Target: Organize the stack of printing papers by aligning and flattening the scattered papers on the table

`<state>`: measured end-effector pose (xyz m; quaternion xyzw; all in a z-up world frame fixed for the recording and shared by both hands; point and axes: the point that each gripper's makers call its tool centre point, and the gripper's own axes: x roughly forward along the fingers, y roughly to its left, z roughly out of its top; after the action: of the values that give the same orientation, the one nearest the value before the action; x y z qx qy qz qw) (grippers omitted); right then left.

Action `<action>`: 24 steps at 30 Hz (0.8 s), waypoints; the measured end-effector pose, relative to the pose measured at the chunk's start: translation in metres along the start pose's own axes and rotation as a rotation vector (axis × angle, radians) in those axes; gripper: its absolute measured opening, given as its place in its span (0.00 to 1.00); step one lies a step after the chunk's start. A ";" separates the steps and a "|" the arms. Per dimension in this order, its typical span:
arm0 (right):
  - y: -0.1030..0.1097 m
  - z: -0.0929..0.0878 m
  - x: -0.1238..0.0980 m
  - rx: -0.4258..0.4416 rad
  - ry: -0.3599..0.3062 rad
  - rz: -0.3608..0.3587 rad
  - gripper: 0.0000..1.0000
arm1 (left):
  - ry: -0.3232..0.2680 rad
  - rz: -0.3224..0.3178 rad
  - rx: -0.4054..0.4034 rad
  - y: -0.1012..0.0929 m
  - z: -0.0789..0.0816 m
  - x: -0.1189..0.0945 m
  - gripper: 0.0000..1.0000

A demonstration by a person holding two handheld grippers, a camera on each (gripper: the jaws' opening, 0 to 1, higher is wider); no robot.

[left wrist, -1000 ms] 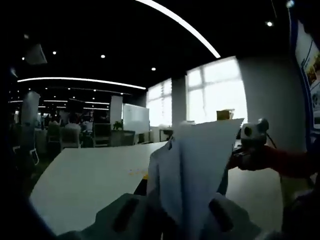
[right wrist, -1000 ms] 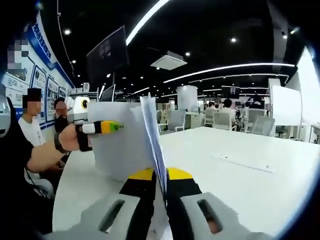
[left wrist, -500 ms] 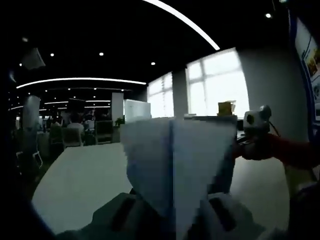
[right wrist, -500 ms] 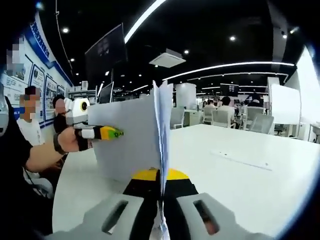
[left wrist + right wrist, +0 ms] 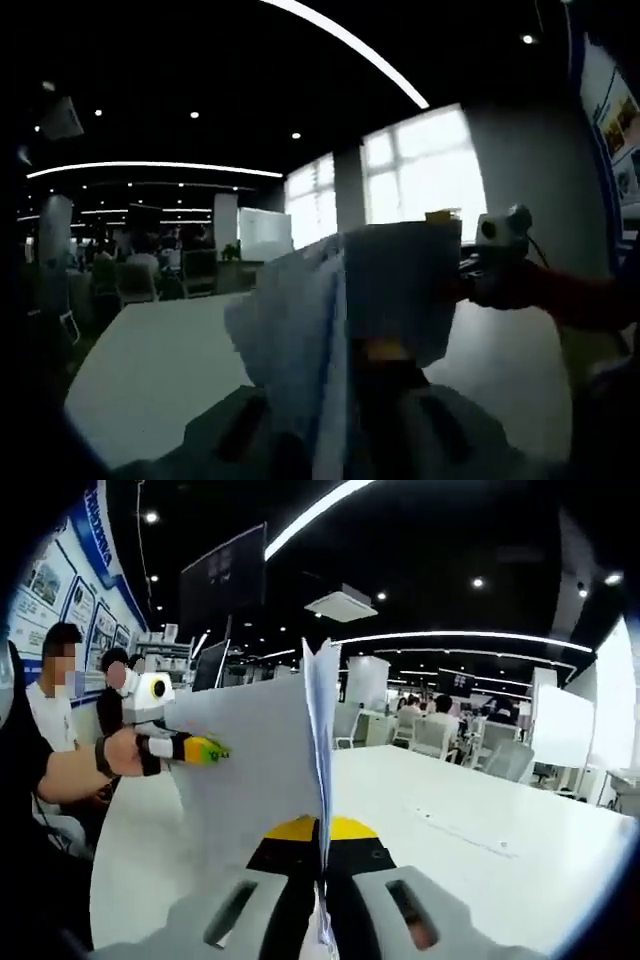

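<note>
Above the table (image 5: 470, 850), both grippers pinch blurred papers (image 5: 262, 765).

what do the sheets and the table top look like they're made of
Paper stack: thin matte white printing paper; the edges fan into separate leaves and the sheets bow. Table: smooth white top with a faint sheen, probably laminate, though the look leaves it open.

No text, label or number could be read. The wall posters (image 5: 62, 585) beside the seated people carried print too small and blurred to make out, and the held papers (image 5: 262, 755) faced the camera blank.
</note>
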<state>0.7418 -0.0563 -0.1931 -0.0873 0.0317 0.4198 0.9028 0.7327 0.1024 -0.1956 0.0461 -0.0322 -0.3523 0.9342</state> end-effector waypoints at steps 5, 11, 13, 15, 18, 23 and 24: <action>-0.002 0.040 -0.008 -0.076 -0.059 -0.016 0.00 | 0.007 0.084 0.095 0.017 0.010 -0.012 0.40; 0.006 0.057 -0.003 -0.220 -0.031 -0.042 0.00 | -0.015 0.162 0.221 0.023 0.037 -0.021 0.57; 0.012 0.058 0.002 -0.257 -0.016 -0.041 0.00 | -0.017 0.162 0.263 0.016 0.048 -0.022 0.57; 0.016 0.059 0.007 -0.314 0.006 -0.056 0.00 | -0.028 0.166 0.286 0.009 0.060 -0.022 0.56; 0.027 0.060 0.014 -0.369 0.018 -0.054 0.00 | -0.053 0.155 0.351 -0.002 0.076 -0.019 0.56; 0.048 0.064 0.015 -0.442 -0.007 0.009 0.00 | 0.000 0.158 0.478 -0.010 0.074 -0.013 0.56; 0.051 0.065 0.014 -0.438 -0.017 0.022 0.00 | 0.001 0.162 0.489 -0.010 0.071 -0.011 0.53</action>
<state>0.7110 -0.0018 -0.1376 -0.2773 -0.0671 0.4273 0.8579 0.7114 0.0980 -0.1263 0.2679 -0.1195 -0.2578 0.9206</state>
